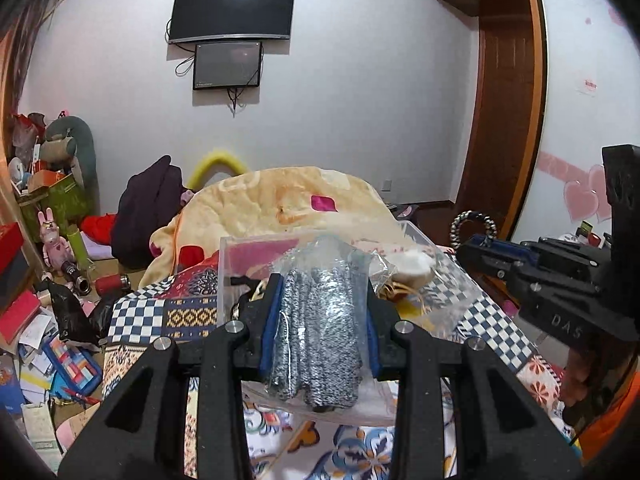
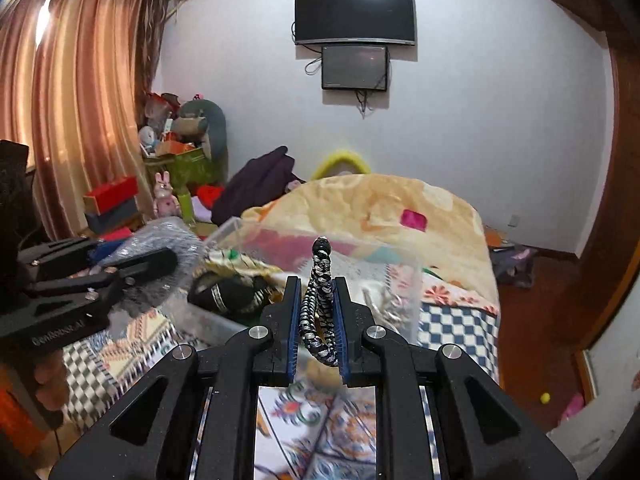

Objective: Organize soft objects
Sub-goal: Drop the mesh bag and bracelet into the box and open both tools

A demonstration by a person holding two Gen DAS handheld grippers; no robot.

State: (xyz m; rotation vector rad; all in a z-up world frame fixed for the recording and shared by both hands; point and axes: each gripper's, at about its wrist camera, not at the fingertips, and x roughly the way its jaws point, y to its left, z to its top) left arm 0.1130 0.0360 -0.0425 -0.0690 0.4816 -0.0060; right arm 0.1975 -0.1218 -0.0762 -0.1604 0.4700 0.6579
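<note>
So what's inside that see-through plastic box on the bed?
Inside the clear plastic box you can see a black knitted thing with a pale stripe, patterned cloth and something white and fluffy. The box bottom is covered, so anything underneath is hidden.

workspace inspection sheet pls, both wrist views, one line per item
surface: bed with patterned cover, checks and flowers
job's things: bagged grey knit; braided cord; clear plastic bin partly filled
clutter: boxes, papers, pink rabbit toy on floor
grippers: left claw shut on bagged grey knit; right claw shut on braided cord
cables: loose wires under wall screens
surroundings: folded blanket, curtain, wooden wardrobe
</note>
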